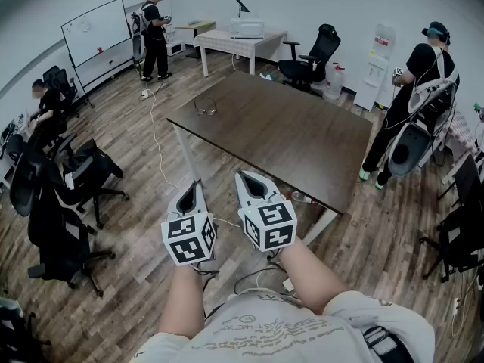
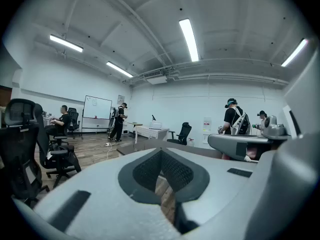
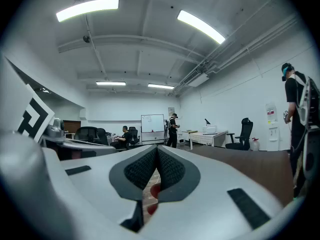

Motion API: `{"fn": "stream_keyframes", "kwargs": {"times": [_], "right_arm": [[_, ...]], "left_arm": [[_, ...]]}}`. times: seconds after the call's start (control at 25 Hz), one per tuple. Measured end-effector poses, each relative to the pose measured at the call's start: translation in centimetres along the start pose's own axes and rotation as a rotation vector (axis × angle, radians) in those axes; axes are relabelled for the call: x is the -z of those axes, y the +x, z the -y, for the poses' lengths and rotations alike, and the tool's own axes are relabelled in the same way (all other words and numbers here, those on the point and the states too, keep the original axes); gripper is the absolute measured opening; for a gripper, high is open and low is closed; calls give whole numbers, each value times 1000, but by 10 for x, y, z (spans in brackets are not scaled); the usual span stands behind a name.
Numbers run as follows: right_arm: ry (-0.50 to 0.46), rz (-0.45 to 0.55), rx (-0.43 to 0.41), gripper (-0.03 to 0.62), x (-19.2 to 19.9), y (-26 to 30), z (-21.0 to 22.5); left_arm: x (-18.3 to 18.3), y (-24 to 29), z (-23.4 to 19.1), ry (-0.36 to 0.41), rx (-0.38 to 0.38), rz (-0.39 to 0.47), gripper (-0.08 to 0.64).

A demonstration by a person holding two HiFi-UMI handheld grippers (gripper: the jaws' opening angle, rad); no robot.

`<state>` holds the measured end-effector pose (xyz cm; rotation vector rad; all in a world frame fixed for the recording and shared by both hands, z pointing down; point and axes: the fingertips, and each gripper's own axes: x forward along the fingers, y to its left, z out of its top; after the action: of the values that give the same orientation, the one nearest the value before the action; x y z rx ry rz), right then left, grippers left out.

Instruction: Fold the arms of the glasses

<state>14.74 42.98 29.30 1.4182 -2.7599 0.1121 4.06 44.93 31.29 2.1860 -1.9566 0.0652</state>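
Note:
A pair of glasses [image 1: 205, 107] with its arms spread lies near the far left corner of the dark brown table [image 1: 287, 138]. Both grippers are held low in front of the table's near edge, well short of the glasses. My left gripper [image 1: 194, 185] is shut with nothing between its jaws, its tips meeting in the left gripper view [image 2: 161, 152]. The right gripper [image 1: 244, 176] is likewise shut and empty, with its jaws closed in the right gripper view [image 3: 156, 149]. Neither gripper view shows the glasses.
Black office chairs [image 1: 64, 203] crowd the left side and another chair [image 1: 311, 54] stands behind the table. One person [image 1: 414, 100] stands at the table's right, one [image 1: 154, 35] by the whiteboard [image 1: 94, 29], and one sits far left. Cables [image 1: 155, 138] run across the wooden floor.

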Motion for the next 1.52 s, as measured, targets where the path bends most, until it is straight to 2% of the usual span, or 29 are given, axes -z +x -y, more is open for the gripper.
{"fn": "stream_keyframes", "kwargs": {"times": [0.28,0.52,1.08,1.52], "right_arm": [[-11,-1,5,6,5,27,-10],[31,14,-6,6,12,50,-13],[48,-17,-11,6,31,106,-24],[63,-14,-4,6,40,181,0]], "left_arm": [[-4,13,-22,17,3,7,13],[0,25,-43,17,1,8,12],[18,49,-93,6,-23,-32,12],[20,116,-127,34,-23,-62,13]]}}
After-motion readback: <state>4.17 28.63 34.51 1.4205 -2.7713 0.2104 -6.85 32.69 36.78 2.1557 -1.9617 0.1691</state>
